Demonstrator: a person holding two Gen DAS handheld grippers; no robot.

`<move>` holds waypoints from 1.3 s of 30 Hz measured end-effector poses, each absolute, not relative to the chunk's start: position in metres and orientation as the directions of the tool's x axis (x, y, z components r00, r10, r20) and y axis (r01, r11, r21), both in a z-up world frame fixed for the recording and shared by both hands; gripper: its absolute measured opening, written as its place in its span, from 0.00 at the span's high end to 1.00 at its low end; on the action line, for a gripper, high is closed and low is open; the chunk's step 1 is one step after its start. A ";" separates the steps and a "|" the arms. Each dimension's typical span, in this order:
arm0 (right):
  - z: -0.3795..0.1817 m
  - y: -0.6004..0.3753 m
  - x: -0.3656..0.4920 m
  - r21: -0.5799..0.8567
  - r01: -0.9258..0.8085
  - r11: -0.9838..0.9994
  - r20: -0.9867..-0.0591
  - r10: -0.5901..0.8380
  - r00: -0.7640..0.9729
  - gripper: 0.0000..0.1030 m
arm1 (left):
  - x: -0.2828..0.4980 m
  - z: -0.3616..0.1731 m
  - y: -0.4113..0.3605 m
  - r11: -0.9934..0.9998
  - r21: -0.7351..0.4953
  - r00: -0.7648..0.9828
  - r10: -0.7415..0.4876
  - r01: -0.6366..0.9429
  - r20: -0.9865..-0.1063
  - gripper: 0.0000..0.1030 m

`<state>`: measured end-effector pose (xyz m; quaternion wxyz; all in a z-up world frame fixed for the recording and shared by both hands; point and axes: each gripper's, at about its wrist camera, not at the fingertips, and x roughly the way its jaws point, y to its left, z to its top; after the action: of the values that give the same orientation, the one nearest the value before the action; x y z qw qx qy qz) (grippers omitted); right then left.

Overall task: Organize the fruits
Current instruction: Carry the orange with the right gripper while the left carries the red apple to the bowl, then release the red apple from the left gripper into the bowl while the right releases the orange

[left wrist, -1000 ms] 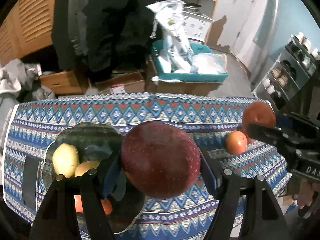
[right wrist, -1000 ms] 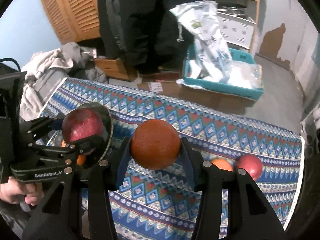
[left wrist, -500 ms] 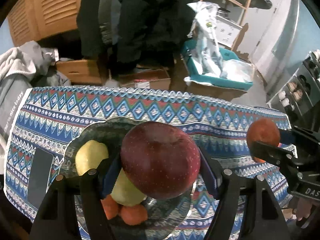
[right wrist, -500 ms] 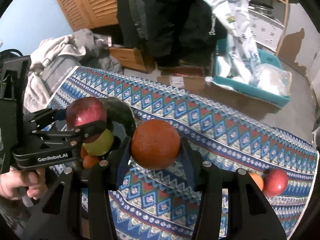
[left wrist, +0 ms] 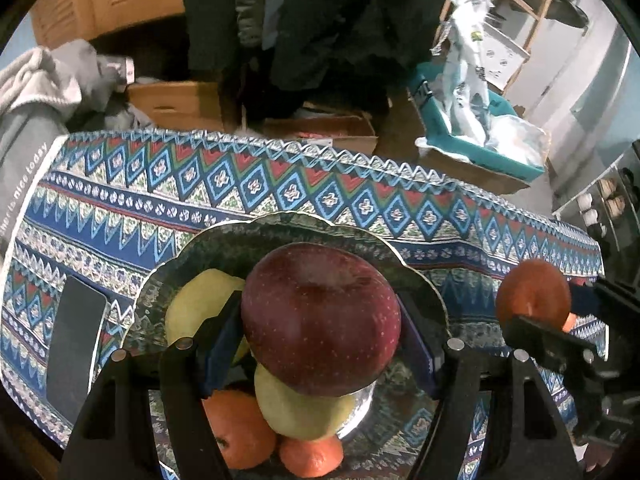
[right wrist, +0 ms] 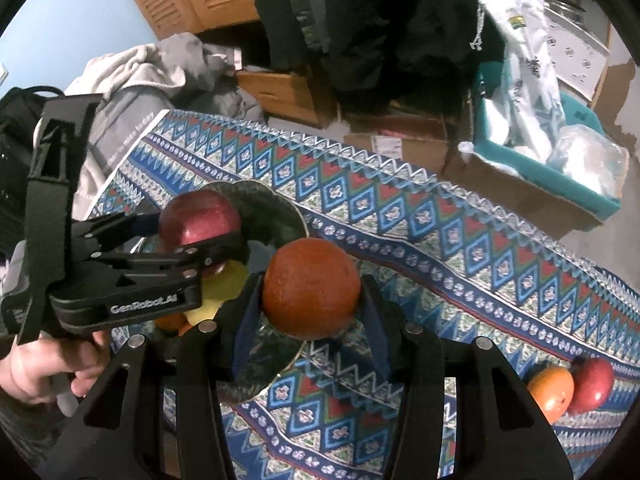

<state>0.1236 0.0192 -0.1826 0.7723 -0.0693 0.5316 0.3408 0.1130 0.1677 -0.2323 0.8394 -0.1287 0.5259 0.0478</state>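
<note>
My left gripper (left wrist: 320, 336) is shut on a dark red apple (left wrist: 320, 316) and holds it above a patterned plate (left wrist: 280, 232). The plate holds two yellow-green pears (left wrist: 196, 304) and two oranges (left wrist: 240, 432). My right gripper (right wrist: 310, 312) is shut on an orange (right wrist: 311, 294) and holds it over the plate's right rim (right wrist: 280, 208). The left gripper and its apple (right wrist: 198, 220) show at the left of the right wrist view. The right gripper's orange (left wrist: 534, 294) shows at the right of the left wrist view.
A small orange (right wrist: 551, 394) and a red apple (right wrist: 594, 384) lie on the patterned tablecloth (right wrist: 440, 260) at the right. A dark phone (left wrist: 76, 348) lies left of the plate. Boxes, clothes and a teal bin (left wrist: 480, 148) stand beyond the far table edge.
Both grippers have moved left with their fruit. The apple now hangs over the plate's middle, and the orange has come to the plate's right rim.
</note>
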 end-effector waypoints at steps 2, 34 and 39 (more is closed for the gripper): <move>-0.186 0.023 0.124 0.256 -0.604 0.755 -0.870 0.452 0.195 0.53 | 0.116 -0.239 0.172 0.957 -0.180 0.430 -0.067 -0.227 -0.900 0.28; -0.230 0.084 0.120 0.242 -0.667 0.705 -0.899 0.422 0.120 0.53 | 0.071 -0.232 0.216 0.928 -0.181 0.402 -0.037 -0.326 -0.915 0.29; -0.235 0.083 0.121 0.251 -0.660 0.708 -0.902 0.418 0.105 0.53 | 0.063 -0.234 0.221 0.924 -0.176 0.391 -0.032 -0.340 -0.920 0.29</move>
<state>0.1215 0.0829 -0.2351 0.7354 -0.1080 0.5598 0.3664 0.0628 0.2207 -0.2337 0.8163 -0.1707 0.5437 0.0943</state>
